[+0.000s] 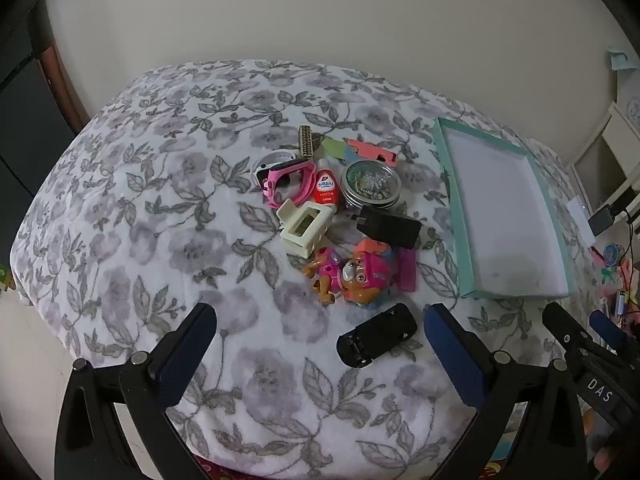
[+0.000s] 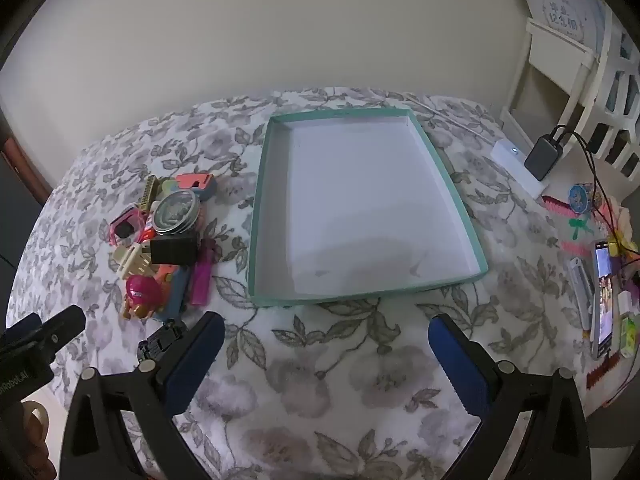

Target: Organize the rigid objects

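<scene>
Left gripper (image 1: 320, 344), spread and empty, is nearest the black clip (image 1: 376, 340), lying crosswise, tray (image 1: 452, 184) far right.

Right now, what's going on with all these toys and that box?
A person holds two grippers, left gripper and right gripper, both open and empty above a flowered blanket. A pile of small things, including a pink toy pup, a round tin and a pink watch, waits beside the teal tray, which holds nothing yet.
</scene>
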The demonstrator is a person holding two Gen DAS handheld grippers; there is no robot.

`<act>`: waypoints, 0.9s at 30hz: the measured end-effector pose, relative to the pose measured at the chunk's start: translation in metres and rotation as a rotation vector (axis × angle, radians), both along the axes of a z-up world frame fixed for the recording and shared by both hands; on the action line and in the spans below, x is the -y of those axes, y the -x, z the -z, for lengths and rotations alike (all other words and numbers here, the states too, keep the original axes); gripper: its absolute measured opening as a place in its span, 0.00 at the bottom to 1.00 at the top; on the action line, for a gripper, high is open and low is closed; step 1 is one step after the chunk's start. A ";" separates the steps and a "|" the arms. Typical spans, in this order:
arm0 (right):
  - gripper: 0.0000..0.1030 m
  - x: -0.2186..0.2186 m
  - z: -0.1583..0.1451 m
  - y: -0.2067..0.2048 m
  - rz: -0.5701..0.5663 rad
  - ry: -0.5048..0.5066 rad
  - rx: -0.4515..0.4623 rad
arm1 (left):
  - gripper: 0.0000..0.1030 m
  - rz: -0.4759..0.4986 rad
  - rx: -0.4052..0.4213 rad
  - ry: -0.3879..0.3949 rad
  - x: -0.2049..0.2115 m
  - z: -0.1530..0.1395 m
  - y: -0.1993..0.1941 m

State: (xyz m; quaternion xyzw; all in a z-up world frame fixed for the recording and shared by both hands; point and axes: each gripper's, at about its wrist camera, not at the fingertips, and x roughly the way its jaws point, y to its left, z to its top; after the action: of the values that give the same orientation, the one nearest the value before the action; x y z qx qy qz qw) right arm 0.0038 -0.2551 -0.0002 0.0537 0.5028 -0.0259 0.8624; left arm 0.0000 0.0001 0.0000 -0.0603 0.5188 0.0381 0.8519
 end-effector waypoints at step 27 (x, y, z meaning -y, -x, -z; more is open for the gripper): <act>1.00 0.003 0.009 -0.003 0.004 0.033 -0.035 | 1.00 -0.011 -0.022 -0.020 -0.004 0.005 0.002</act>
State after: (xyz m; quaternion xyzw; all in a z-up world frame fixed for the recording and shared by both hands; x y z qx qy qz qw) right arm 0.0067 -0.2582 -0.0088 0.0398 0.5170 -0.0369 0.8542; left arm -0.0020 0.0040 -0.0050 -0.0542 0.5276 0.0485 0.8464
